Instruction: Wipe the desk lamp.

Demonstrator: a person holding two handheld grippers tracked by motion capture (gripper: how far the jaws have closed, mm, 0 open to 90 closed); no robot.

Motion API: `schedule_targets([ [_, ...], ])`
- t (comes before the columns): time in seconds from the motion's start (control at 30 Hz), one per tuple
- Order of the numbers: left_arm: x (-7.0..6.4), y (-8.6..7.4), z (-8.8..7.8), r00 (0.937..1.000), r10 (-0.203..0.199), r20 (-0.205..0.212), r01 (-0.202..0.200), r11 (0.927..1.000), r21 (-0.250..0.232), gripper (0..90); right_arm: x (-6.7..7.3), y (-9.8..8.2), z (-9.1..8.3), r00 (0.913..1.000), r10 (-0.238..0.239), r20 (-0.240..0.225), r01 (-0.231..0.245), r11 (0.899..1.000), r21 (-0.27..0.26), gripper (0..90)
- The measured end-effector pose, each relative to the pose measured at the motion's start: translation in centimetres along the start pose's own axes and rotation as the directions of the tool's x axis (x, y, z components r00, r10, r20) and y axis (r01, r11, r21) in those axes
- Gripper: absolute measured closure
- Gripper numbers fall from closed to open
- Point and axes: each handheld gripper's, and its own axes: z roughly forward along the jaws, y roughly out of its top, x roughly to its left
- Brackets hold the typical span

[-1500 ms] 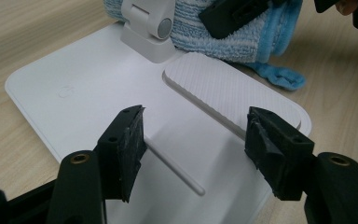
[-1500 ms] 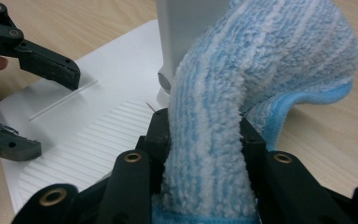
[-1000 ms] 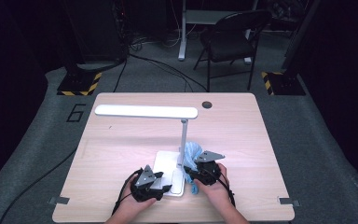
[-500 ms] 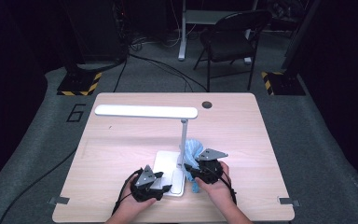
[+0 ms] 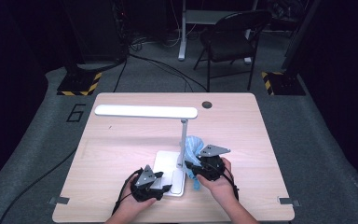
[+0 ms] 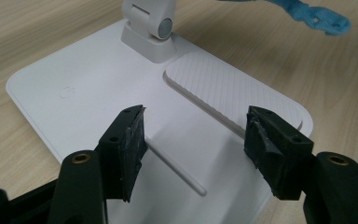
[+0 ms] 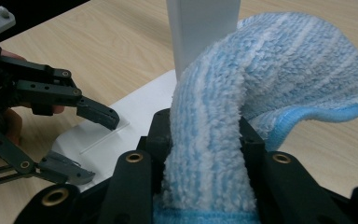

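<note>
The blue microfibre cloth (image 7: 223,121) is pinched between the two black jaws of the right tool (image 7: 205,154), which are clamped tight on a bunched fold of it; from that pinch the cloth rises and arches over to one side, its bound blue hem hanging free above the desk (image 5: 121,140). It presses against the white upright post (image 7: 203,32) of the desk lamp (image 5: 182,135), wrapping partly round the post on the side facing the right tool. In the high view the cloth (image 5: 193,145) sits just beside the lamp's post, above the rear corner of the lamp base (image 5: 165,163), with a loose blue end (image 5: 196,181) trailing down past the right tool (image 5: 193,169) toward the desk edge nearest the person. The left tool (image 6: 193,140) has its jaws standing apart with nothing between them; they hover over the near edge of the lamp base (image 6: 84,88), one on either side of a thin raised line on the white surface, and whether their tips touch the base cannot be told. A ribbed pad (image 6: 219,88) is set into the base beside the post's hinged foot (image 6: 151,32), and a tip of the cloth (image 6: 317,16) shows beyond the base. In the high view the left tool (image 5: 161,186) lies at the front corner of the lamp base, near the right tool, and the lamp's long white head (image 5: 147,111) stretches out level from the top of the post, away from the cloth.
</note>
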Motion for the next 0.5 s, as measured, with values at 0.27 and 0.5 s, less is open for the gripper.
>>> schedule_targets([
  [0.27, 0.0, 0.0, 0.0, 1.0, -0.001, 0.0, 0.001, 1.0, 0.0, 38.2, 0.0, 0.9, -0.7, 1.0, -0.004, -0.008, 0.004, 1.0, -0.005, 66.1],
  [0.5, 0.0, 0.0, 0.0, 1.0, 0.0, -0.002, 0.0, 1.0, 0.001, 38.2, 0.1, 1.8, -1.6, 0.9997, -0.019, -0.013, 0.019, 1.0, 0.001, 66.1],
])
